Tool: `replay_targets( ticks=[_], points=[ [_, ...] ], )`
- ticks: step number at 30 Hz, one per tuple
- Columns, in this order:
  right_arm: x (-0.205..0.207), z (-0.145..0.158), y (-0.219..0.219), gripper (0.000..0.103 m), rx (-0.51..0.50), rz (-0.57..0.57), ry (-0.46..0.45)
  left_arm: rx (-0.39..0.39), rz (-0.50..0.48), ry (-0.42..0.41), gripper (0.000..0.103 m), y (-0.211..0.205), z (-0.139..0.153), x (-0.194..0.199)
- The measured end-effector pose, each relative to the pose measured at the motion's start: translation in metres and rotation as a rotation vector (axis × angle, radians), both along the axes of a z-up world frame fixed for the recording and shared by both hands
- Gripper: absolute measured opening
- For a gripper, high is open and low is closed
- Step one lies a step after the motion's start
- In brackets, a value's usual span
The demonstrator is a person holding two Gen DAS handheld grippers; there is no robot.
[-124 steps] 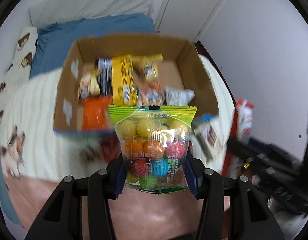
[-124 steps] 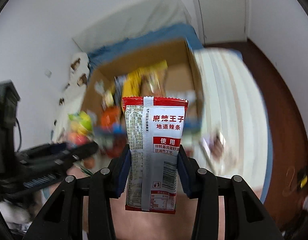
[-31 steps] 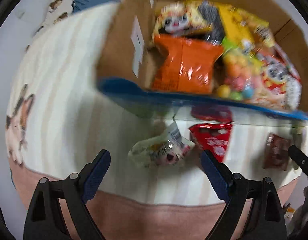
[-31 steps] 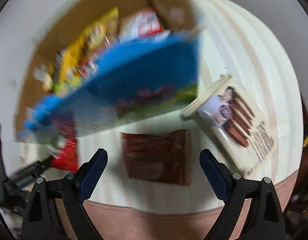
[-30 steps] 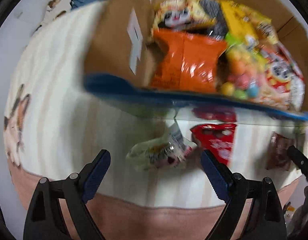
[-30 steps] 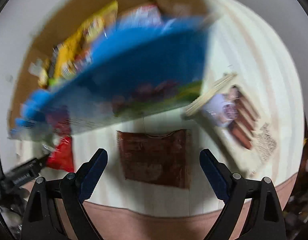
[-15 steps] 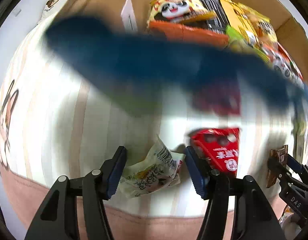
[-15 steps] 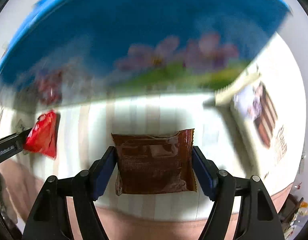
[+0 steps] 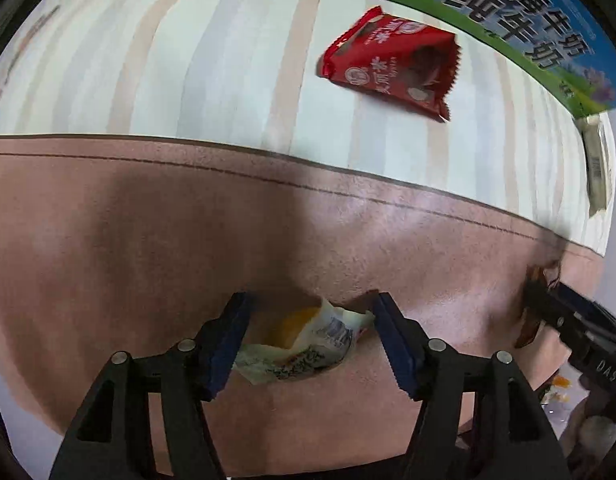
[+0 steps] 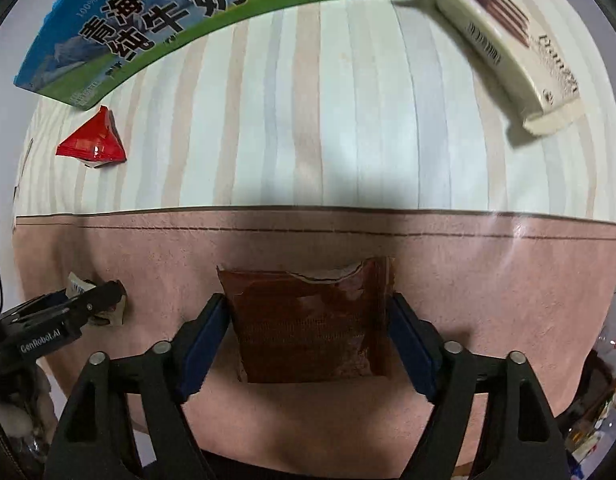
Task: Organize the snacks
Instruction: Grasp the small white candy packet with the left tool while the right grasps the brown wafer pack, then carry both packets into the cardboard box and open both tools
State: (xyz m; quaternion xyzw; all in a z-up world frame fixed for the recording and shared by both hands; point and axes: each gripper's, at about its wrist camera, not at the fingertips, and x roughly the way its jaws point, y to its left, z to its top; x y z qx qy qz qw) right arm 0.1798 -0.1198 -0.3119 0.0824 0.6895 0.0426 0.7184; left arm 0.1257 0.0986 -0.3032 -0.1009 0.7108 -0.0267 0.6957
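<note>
Since a second ago both grippers have been brought down and back from the box to the near pink border of the bedspread (image 10: 488, 280), each with a snack between its fingers. Between the opening jaws of the left gripper (image 9: 308, 334) a crumpled pale packet (image 9: 304, 346) with a yellow patch and a barcode is seen; its left end lies against the left pad, while the right pad stands just clear, so a firm grip cannot be told. The right gripper (image 10: 310, 330) is clamped on a brown packet (image 10: 312, 324), both pads against its side edges though the jaws are opening; no print on it can be read. Farther out on the striped cloth a red packet (image 9: 390, 68) with white Chinese characters is seen, and at the far right a cream wafer pack (image 10: 504, 40) whose lettering is too distorted to read. At the far edge the blue-and-green box (image 10: 148, 20) is marked 青海牛奶 and 纯牛奶.
</note>
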Motion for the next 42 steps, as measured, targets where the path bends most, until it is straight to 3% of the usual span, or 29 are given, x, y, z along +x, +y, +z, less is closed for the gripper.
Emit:
replay_targets(
  ticks=[2, 7, 9, 10, 12, 13, 18, 22, 27, 31, 32, 35, 37, 40, 42],
  points=[
    [0.001, -0.001, 0.0, 0.09, 0.001, -0.006, 0.006, -0.02, -0.008, 0.013, 0.07, 0.008, -0.005, 0.001],
    [0.005, -0.012, 0.008, 0.092, -0.033, 0.012, 0.005, 0.002, -0.029, 0.022, 0.071, 0.006, -0.007, 0.002],
    [0.001, -0.014, 0.011, 0.088, -0.04, 0.013, -0.007, 0.067, -0.033, 0.021, 0.056, 0.0, -0.005, -0.003],
    [0.003, -0.015, 0.01, 0.086, -0.048, 0.009, -0.015, 0.095, -0.039, 0.021, 0.054, -0.022, -0.005, 0.01],
    [-0.003, -0.012, 0.007, 0.073, -0.053, 0.0, -0.035, 0.104, -0.037, 0.011, 0.045, -0.038, 0.006, 0.01],
    [-0.006, -0.008, 0.004, 0.072, -0.043, -0.005, -0.043, 0.098, -0.039, 0.011, 0.04, -0.048, 0.008, 0.009],
    [-0.018, 0.006, -0.009, 0.066, 0.011, -0.044, -0.061, 0.062, -0.056, 0.017, 0.038, -0.069, 0.019, -0.002],
    [-0.023, 0.025, -0.026, 0.065, 0.066, -0.069, -0.066, -0.031, 0.001, 0.022, 0.027, -0.065, 0.036, -0.005],
    [-0.023, 0.046, -0.026, 0.065, 0.107, -0.069, -0.082, -0.112, 0.048, -0.028, 0.029, -0.047, 0.063, 0.008],
    [-0.029, 0.055, -0.037, 0.066, 0.13, -0.087, -0.067, -0.143, 0.04, 0.022, 0.053, -0.038, 0.058, 0.013],
    [-0.028, 0.048, -0.032, 0.065, 0.135, -0.089, -0.062, -0.144, 0.027, 0.036, 0.063, -0.036, 0.053, 0.012],
    [-0.029, 0.043, -0.025, 0.066, 0.136, -0.092, -0.056, -0.092, -0.034, 0.083, 0.073, -0.039, 0.025, 0.017],
    [-0.033, 0.035, -0.024, 0.066, 0.14, -0.094, -0.049, -0.015, -0.059, 0.104, 0.073, -0.045, 0.009, 0.016],
    [-0.036, 0.031, -0.02, 0.066, 0.144, -0.094, -0.041, 0.002, -0.063, 0.114, 0.073, -0.047, -0.005, 0.013],
    [-0.037, 0.031, -0.019, 0.066, 0.139, -0.091, -0.047, 0.017, -0.034, 0.077, 0.058, -0.045, 0.0, 0.009]
  ],
)
